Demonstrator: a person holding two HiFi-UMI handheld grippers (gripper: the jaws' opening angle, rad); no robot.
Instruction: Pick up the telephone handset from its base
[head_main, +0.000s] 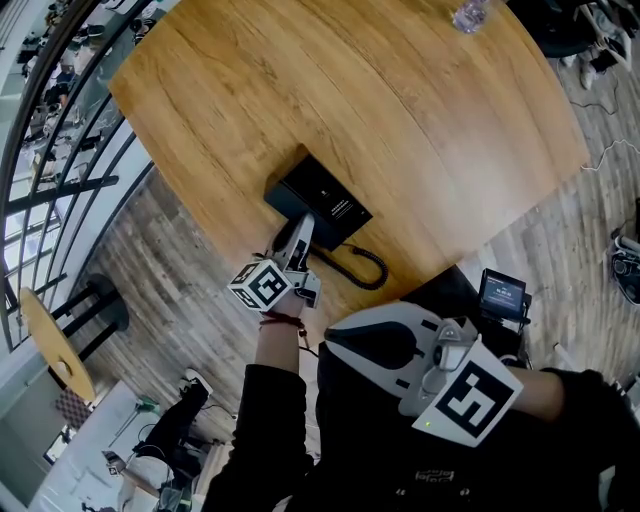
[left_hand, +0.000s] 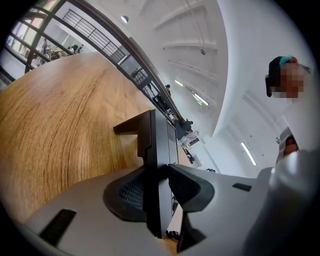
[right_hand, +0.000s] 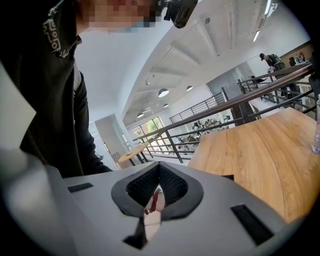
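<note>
A clear plastic bottle (head_main: 470, 15) stands on the round wooden counter (head_main: 420, 120), well apart from the flat black telephone base (head_main: 325, 200). A black coiled cord (head_main: 362, 267) loops just beside the base. My left claw (left_hand: 159, 172) is clamped on the slim black handset (left_hand: 157, 145) at the base's near side and hides most of it. My right claw (right_hand: 159, 167) is closed on nothing, well back from the base.

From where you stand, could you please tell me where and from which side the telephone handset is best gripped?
Take the telephone handset on its straight middle bar, pads across its two flat sides, coming from the near edge of the table, as the left hand-held gripper does. That bar looks slim and parallel-sided, and the coiled cord lies beside this approach, not across it.
</note>
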